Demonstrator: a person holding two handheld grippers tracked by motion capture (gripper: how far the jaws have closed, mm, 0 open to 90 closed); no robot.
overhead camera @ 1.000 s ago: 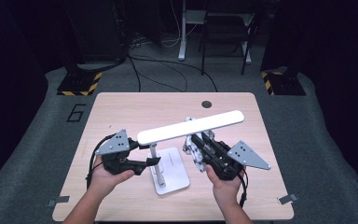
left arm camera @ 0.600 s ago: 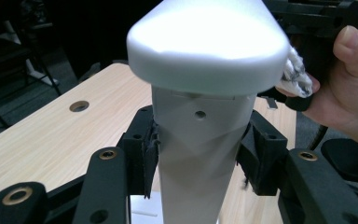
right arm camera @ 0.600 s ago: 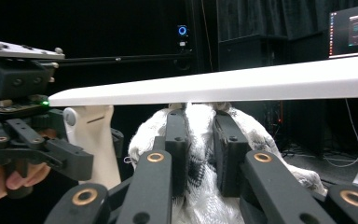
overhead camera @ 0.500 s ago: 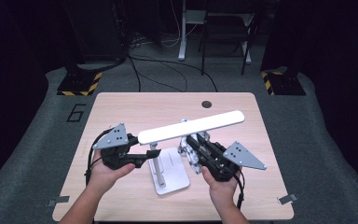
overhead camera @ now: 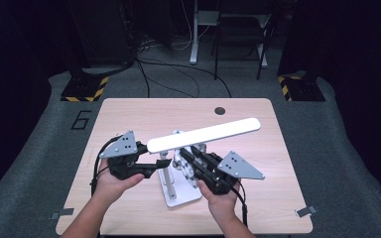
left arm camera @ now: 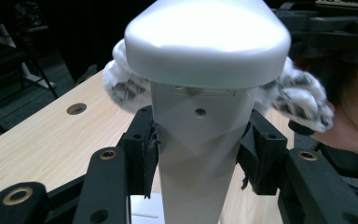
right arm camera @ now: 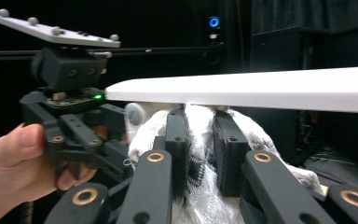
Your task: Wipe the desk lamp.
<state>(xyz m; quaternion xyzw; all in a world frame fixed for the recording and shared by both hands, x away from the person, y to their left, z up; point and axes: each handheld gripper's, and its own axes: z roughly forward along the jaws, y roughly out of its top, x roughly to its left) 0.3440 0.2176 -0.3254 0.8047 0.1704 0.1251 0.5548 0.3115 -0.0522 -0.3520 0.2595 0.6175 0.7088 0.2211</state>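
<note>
Wooden table (overhead camera: 129, 119) fills the middle of the high view, dark floor and cables above it. Desk lamp sits lower centre of the table: white base (overhead camera: 181, 191), upright post (overhead camera: 166, 173), long lit lamp head (overhead camera: 203, 135) slanting from centre-left up to the right. Left gripper (overhead camera: 162, 162), left of the post in the high view, has just been closing; in the left gripper view its pads (left arm camera: 150, 149) clamp both sides of the post (left arm camera: 198, 154), bottom centre, under the rounded end of the head (left arm camera: 207, 42). Right gripper (overhead camera: 184, 154), just right of the post, is fully closed on a white patterned cloth (right arm camera: 196, 140), bunched between its jaws at centre-bottom of the right gripper view, pressed up under the lamp head (right arm camera: 261, 88); the cloth (left arm camera: 303, 98) also shows right of the post. Step looks like wiping the lamp: left steadies, right rubs around the joint under the head. Next move probably needs a firm left hold while the cloth is dragged along the underside toward the right end, gently, so the head doesn't tilt or the base slide.
</note>
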